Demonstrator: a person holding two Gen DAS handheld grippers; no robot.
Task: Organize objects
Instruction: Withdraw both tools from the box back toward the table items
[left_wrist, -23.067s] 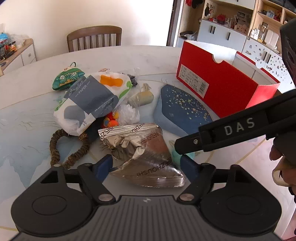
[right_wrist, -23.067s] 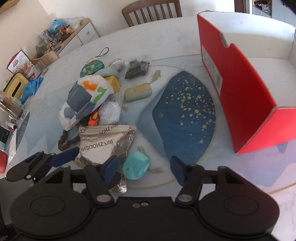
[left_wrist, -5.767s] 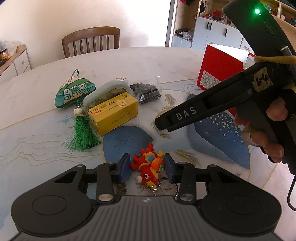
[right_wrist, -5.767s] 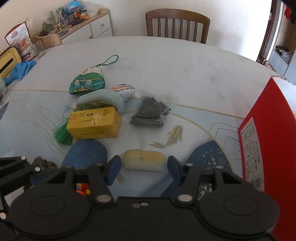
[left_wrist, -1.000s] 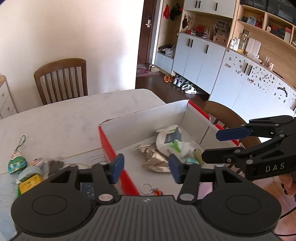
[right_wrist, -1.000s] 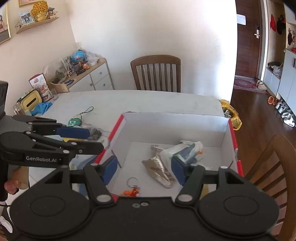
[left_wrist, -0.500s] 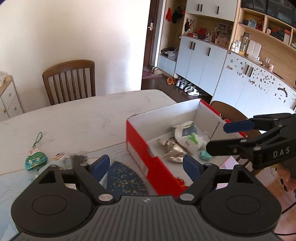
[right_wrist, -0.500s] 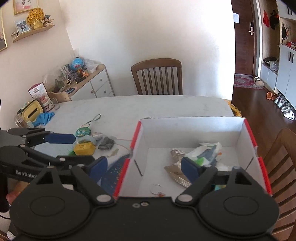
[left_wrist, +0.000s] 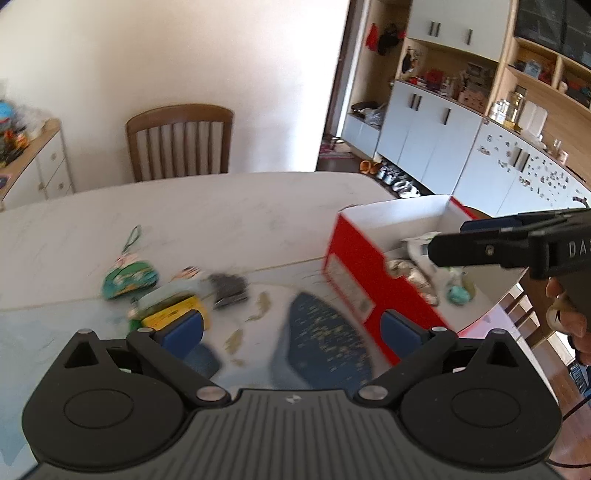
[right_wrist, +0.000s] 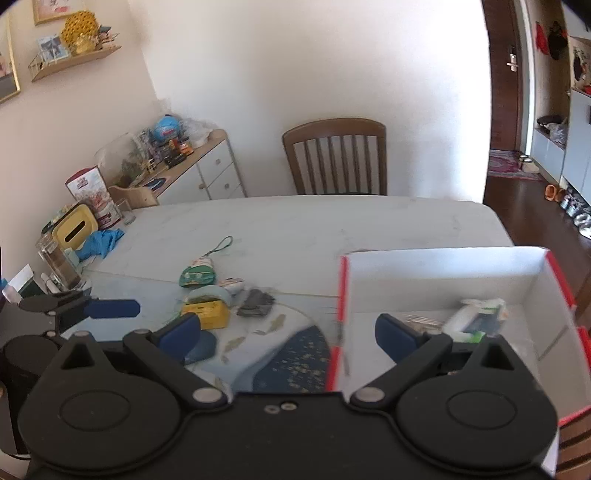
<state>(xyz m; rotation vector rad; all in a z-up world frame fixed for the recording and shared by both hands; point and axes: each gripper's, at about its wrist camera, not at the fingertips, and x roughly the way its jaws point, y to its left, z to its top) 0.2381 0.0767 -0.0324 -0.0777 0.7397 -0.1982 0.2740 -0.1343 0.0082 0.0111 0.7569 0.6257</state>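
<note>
Our left gripper (left_wrist: 291, 326) and right gripper (right_wrist: 288, 334) have just opened wide, holding nothing; the red cardboard box (left_wrist: 354, 266) sits right of them, near the table's right edge.

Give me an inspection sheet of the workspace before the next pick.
Surface: marble table, blue-and-gold pattern near us.
Job's things: red box holds bags; yellow box, green pouch, dark packet remain on the table.
Clutter: tissue holder, blue cloth at the far edge.
Grippers: left tongs and right tongs open, just widened, nothing between them.
Cables: nothing seen.
Surroundings: wooden chair, sideboard, cabinets.
</note>
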